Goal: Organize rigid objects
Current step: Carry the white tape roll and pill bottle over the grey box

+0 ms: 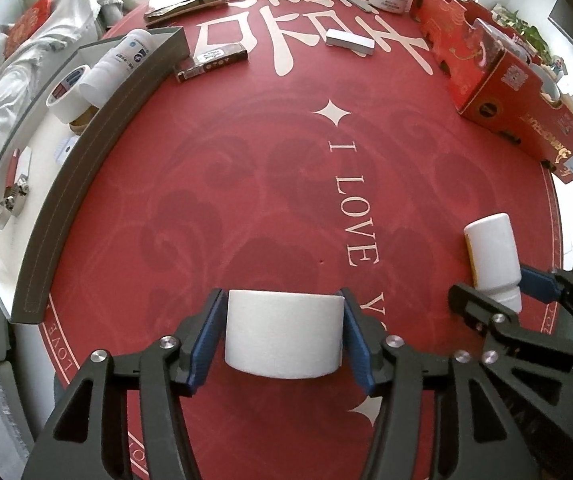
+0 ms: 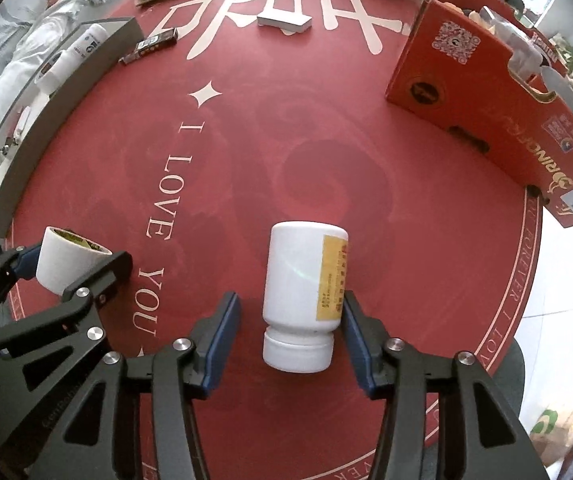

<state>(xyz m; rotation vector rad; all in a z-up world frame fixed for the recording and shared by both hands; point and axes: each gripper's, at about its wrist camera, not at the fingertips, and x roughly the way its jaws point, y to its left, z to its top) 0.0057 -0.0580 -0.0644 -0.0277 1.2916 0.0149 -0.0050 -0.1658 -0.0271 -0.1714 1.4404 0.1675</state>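
Observation:
My left gripper [image 1: 283, 332] is shut on a white tape roll [image 1: 284, 334], both blue pads pressing its sides, low over the red table mat. In the right wrist view the roll [image 2: 64, 262] sits between the left gripper's fingers [image 2: 66, 268]. My right gripper [image 2: 291, 330] is open around a white pill bottle with a yellow label [image 2: 304, 296] lying on the mat, cap toward me. The right pad touches the bottle, the left pad stands apart. The bottle [image 1: 494, 260] and right gripper [image 1: 498, 288] also show in the left wrist view.
A grey tray [image 1: 98, 132] at the left holds a tape roll [image 1: 68, 92], a white bottle [image 1: 126, 52] and metal clips [image 1: 10, 200]. A dark small box [image 1: 212, 60] and a white box [image 1: 349, 42] lie at the far side. A red carton [image 2: 482, 92] stands at right.

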